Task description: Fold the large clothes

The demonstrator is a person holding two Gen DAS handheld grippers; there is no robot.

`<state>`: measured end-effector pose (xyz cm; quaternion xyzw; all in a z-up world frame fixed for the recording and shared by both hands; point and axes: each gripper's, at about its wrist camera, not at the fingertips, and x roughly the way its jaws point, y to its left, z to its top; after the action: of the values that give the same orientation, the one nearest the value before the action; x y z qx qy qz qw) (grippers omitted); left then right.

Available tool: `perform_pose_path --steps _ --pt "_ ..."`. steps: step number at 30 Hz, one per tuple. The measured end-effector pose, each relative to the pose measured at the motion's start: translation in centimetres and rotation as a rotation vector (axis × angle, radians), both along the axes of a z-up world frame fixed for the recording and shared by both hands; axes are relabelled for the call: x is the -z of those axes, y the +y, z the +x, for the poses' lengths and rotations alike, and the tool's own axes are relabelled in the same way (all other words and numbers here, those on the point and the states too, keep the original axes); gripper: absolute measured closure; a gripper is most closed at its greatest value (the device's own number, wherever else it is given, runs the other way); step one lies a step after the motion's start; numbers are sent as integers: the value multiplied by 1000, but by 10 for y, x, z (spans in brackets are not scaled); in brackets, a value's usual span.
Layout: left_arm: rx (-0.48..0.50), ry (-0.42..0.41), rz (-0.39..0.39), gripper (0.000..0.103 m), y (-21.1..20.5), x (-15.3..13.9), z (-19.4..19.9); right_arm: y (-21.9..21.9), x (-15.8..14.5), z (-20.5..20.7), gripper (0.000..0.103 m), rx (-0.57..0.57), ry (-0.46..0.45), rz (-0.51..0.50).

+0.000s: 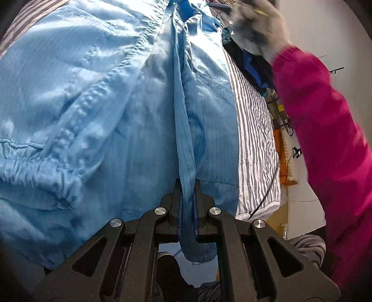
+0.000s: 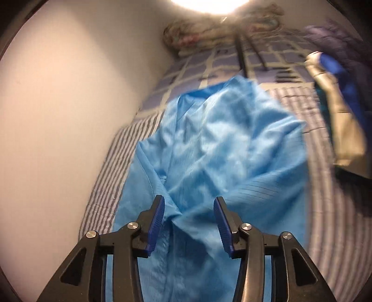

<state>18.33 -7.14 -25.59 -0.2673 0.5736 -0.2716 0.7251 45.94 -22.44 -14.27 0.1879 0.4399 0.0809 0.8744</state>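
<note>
A bed point(image 2: 111, 162) with a grey-and-white striped sheet stands against a plain pale wall point(image 2: 58, 104). A checked blanket point(image 2: 186, 67) lies further up, and a bright light point(image 2: 209, 3) glares overhead.

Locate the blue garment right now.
The blue garment lies spread on the striped bedsheet beside the wall; its edge is pinched in the left tool.
</note>
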Motion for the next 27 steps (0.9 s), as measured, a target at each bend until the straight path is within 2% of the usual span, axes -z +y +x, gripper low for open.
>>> perform_pose_path --steps 2,6,10,14,19,22,27 --pt "3 7 -2 100 2 3 2 -14 -15 -35 56 -2 -9 -35" --pt "11 -12 5 100 9 4 3 -22 -19 -98 56 -31 16 -61" --pt "14 -59 43 101 14 0 -1 -8 -3 -172 58 -84 56 -133" --pt "-21 -99 74 101 24 -9 -5 16 35 -229 58 -145 101 -184" --pt "-74 -133 131 101 38 -17 -9 44 76 -266 58 -221 118 -267" --pt "-73 -140 182 101 35 -14 -14 60 89 -274 58 -263 112 -392" --pt "-65 -154 233 101 26 -9 -20 58 90 -278 60 -288 133 -457"
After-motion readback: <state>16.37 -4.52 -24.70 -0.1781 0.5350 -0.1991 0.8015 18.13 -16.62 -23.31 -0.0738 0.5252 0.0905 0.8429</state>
